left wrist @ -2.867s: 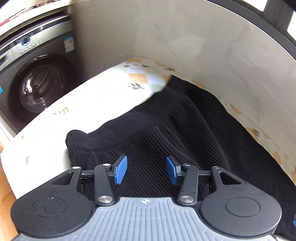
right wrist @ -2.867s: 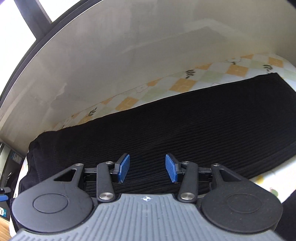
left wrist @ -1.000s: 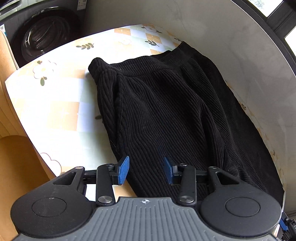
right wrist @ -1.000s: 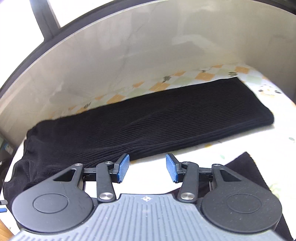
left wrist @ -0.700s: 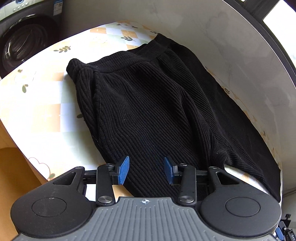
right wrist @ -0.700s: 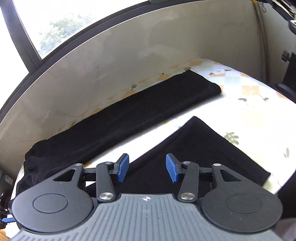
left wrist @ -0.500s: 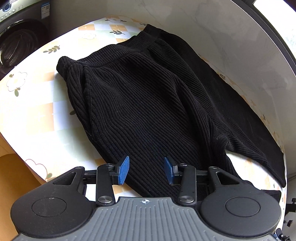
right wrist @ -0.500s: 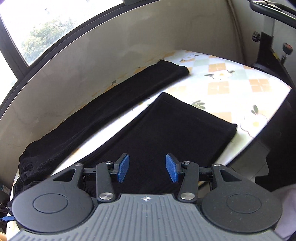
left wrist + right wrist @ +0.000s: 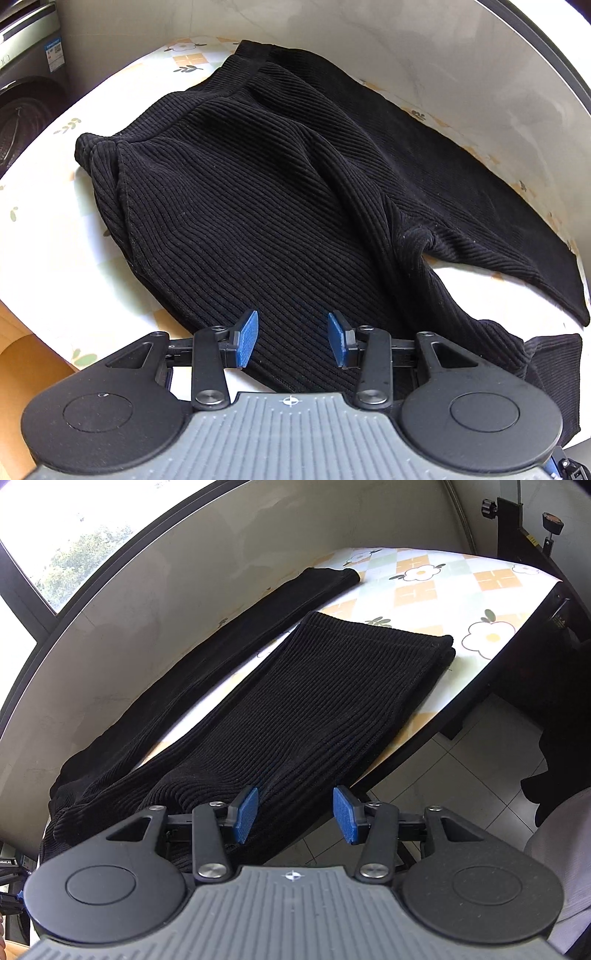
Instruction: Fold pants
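A table (image 9: pixel 491 579) with a flower-patterned cover (image 9: pixel 48 206) stands against a pale wall (image 9: pixel 424 44), a washing machine (image 9: pixel 22 85) beyond one end. The black ribbed pants (image 9: pixel 240 206) lie spread flat on it: waistband toward the washing machine, one leg along the wall, the other leg (image 9: pixel 332 690) at the near edge, a strip of cover showing between them. The left gripper (image 9: pixel 291 338) hangs over the hip area, jaws parted and empty. The right gripper (image 9: pixel 294 818) hangs over the near leg, jaws likewise parted, gripping nothing.
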